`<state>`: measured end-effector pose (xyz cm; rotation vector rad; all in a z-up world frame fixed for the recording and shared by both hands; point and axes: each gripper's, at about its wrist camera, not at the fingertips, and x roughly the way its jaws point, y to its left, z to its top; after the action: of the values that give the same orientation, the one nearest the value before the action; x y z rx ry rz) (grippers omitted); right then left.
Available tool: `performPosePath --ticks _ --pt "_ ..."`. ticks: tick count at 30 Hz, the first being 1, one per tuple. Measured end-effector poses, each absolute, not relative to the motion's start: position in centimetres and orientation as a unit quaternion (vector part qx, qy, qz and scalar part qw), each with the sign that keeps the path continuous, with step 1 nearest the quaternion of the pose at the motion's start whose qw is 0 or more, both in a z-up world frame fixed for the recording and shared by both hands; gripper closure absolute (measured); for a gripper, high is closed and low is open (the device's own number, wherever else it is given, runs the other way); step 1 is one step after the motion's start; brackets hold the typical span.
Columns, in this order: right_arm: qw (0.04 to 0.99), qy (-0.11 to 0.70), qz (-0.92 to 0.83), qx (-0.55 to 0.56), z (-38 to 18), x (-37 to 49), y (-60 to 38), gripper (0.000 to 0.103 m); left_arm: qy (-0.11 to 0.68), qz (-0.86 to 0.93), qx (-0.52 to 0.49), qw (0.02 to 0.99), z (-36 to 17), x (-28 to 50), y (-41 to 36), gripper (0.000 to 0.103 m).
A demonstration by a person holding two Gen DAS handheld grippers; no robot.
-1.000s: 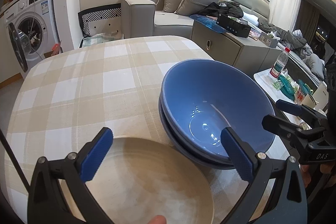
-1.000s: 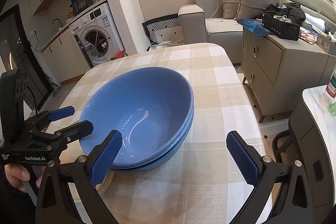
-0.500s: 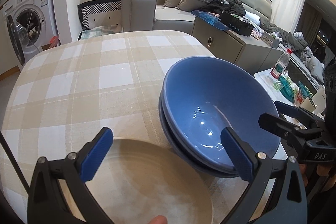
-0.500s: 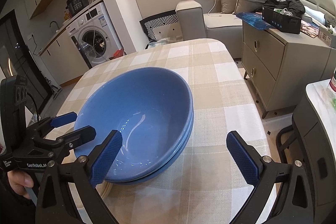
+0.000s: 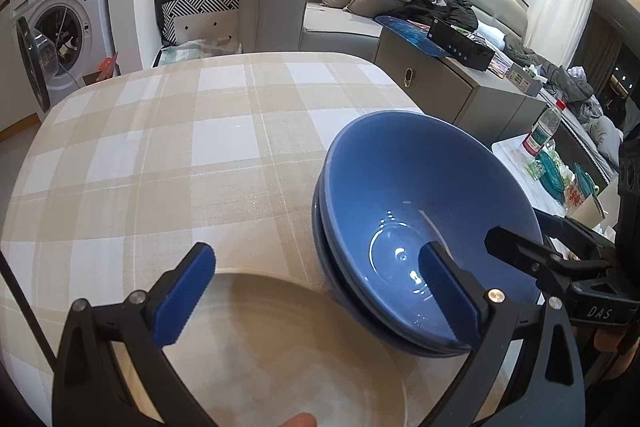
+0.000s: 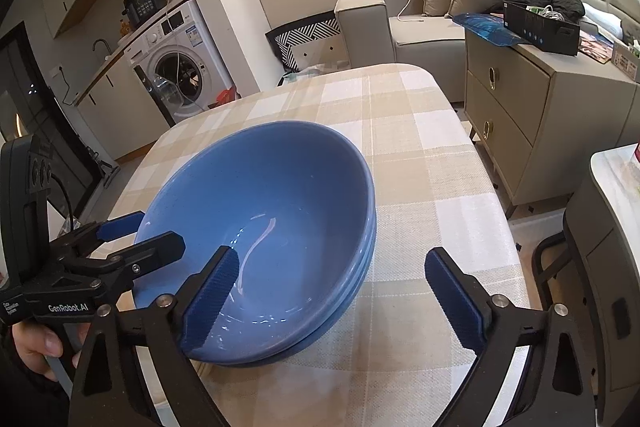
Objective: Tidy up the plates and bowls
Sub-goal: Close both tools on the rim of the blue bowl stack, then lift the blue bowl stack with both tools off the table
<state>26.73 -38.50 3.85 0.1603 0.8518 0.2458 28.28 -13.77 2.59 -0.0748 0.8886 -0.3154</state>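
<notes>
Two blue bowls (image 5: 404, 211) sit nested one inside the other on the worktop (image 5: 168, 155), which is covered by a beige and white checked cloth. The stack stands toward the near right part of the worktop in the left wrist view. Just beside it, on the near left, lies a pale beige plate (image 5: 280, 355); its rim reaches close to the base of the bowls, though whether they touch cannot be told.

The left hand-held gripper (image 5: 316, 297) hangs above the plate with its blue-padded fingers wide apart and nothing between them. Its right finger stands in front of the near wall of the bowls, its left finger over the far edge of the plate. A fingertip (image 5: 298, 419) shows at the bottom edge of that view.

The right hand-held gripper (image 6: 334, 293) has its jaws closing, yet they are still far apart. The near right rim of the bowls lies between them, the left pad over the inside of the top bowl and the right pad over bare cloth, and neither pad presses on the rim. A hand (image 6: 38, 341) grips the left tool's handle at the lower left of the right wrist view.

Beyond the worktop stand a grey sofa (image 6: 404, 11) with cushions, a drawer cabinet (image 6: 516, 99) and a washing machine (image 6: 180, 67).
</notes>
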Motion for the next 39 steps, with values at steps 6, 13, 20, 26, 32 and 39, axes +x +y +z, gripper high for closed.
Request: performPosePath --ticks 6,13,20,26,32,39 --pt "0.895 0.422 0.117 0.088 3.5 27.2 -38.6 0.025 0.433 -0.159 -0.036 0.886 2.4 28.6 -14.0 0.017" --pt "0.893 0.425 0.125 0.080 3.5 27.3 -38.0 0.036 0.442 -0.174 -0.036 0.879 2.3 28.7 -14.6 0.035" --pt "0.892 0.427 0.130 0.068 3.4 27.3 -37.3 0.048 0.446 -0.175 -0.036 0.877 2.2 28.8 -14.8 0.051" --pt "0.894 0.427 0.122 0.063 3.3 27.3 -37.3 0.054 0.445 -0.181 -0.031 0.877 2.3 28.7 -15.1 0.062" --pt "0.896 0.427 0.112 0.052 3.3 27.3 -37.3 0.061 0.443 -0.179 -0.022 0.878 2.4 28.7 -15.4 0.068" --pt "0.896 0.428 0.106 0.047 3.3 27.3 -37.4 0.065 0.443 -0.173 -0.015 0.880 2.4 28.7 -15.6 0.070"
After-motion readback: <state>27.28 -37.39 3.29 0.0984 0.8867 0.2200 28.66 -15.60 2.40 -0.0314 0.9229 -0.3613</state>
